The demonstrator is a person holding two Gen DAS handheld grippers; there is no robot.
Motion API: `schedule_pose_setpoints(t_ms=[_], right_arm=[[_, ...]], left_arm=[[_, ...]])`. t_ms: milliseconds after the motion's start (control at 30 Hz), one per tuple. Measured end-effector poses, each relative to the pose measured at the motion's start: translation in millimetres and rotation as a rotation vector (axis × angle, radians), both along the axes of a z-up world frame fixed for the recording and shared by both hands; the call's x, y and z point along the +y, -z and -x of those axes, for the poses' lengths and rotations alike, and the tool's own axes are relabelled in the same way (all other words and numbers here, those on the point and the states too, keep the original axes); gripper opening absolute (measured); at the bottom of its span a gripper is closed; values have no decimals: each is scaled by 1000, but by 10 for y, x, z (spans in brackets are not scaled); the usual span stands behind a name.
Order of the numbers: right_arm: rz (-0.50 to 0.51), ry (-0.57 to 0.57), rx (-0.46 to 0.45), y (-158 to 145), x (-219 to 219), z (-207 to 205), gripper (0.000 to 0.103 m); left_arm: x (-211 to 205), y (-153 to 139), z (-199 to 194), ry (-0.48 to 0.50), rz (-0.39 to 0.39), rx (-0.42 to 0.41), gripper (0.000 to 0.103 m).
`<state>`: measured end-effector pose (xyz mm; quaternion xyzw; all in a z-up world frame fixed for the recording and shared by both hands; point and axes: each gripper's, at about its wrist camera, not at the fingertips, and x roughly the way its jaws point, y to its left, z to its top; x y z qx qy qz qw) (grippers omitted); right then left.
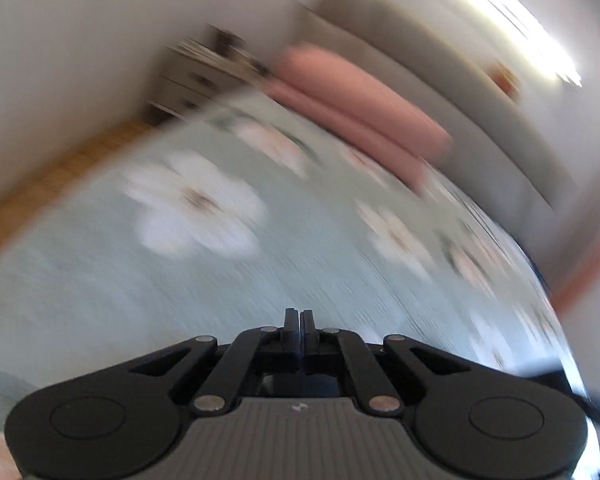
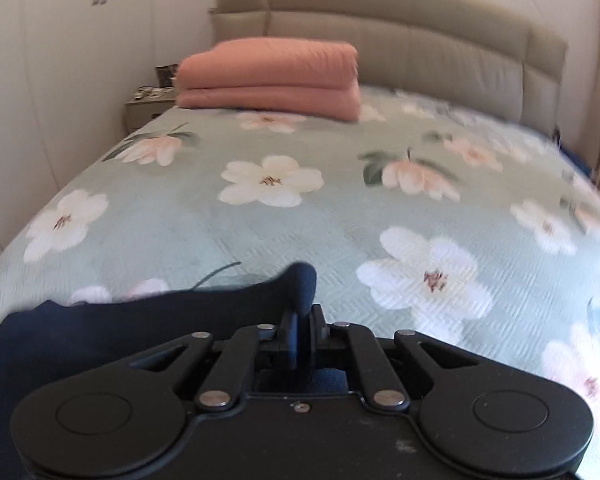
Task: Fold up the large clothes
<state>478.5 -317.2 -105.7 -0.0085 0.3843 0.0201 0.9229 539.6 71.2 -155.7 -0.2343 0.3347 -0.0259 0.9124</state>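
A dark navy garment lies on the near part of the flowered bed cover, spreading to the lower left of the right wrist view. My right gripper is shut on a fold of it, and a bunch of navy cloth pokes up just past the fingertips. The left wrist view is heavily blurred. There my left gripper hangs over the pale green bed cover with its fingers pressed together and no garment showing around it.
A folded pink quilt sits at the head of the bed against the padded beige headboard. A nightstand stands at the left of the bed by the white wall. Wooden floor runs along the bed's left side.
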Motion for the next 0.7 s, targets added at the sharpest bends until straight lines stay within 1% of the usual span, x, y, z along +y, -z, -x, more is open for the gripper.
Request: schedule_pose_setpoints(t_ms=[33, 67, 100, 133, 167, 200, 233, 267, 300, 333, 367, 467, 533, 567, 600, 633, 667, 700], right_arm=[[1, 5, 47, 142, -14, -102, 26], [10, -10, 127, 325, -3, -213, 54], [18, -38, 230, 514, 15, -311, 64], [9, -48, 280, 614, -5, -325, 56], [-19, -48, 267, 590, -64, -268, 47], [-56, -45, 229, 500, -161, -171, 49], [-80, -31, 189, 401, -268, -75, 53], [-87, 0, 141, 287, -407, 39, 65], [-80, 34, 101, 204, -532, 127, 72], [-70, 61, 76, 150, -663, 189, 73], [-65, 72, 74, 128, -800, 212, 72], [-60, 74, 126, 226, -1057, 104, 72], [-86, 56, 147, 336, -1130, -50, 72], [-108, 57, 159, 413, -1161, -124, 72], [-142, 53, 188, 513, -1184, -204, 72], [-173, 51, 234, 626, -1154, -294, 61], [-189, 60, 278, 722, -1132, -337, 44], [-192, 69, 300, 750, -1092, -294, 13]], left_arm=[[49, 52, -56, -49, -18, 16, 0], [71, 150, -131, -68, -30, 58, 0], [86, 282, -197, -75, -20, 117, 0], [94, 375, -199, -80, 15, 144, 0], [80, 424, -167, -69, 54, 153, 0], [34, 430, -119, -37, 67, 151, 2], [-33, 409, -52, -5, 46, 138, 8], [-103, 381, 21, 18, 13, 130, 13], [-174, 364, 92, 45, -18, 135, 28], [-220, 350, 148, 64, -37, 145, 41], [-257, 334, 201, 78, -43, 146, 47], [-316, 332, 309, 101, -15, 145, 51], [-321, 320, 317, 94, 29, 149, 62], [-305, 327, 301, 78, 49, 155, 66], [-278, 343, 289, 56, 69, 164, 66], [-238, 361, 294, 37, 95, 166, 67], [-217, 374, 288, 26, 114, 170, 68], [-218, 397, 267, 30, 121, 191, 74]])
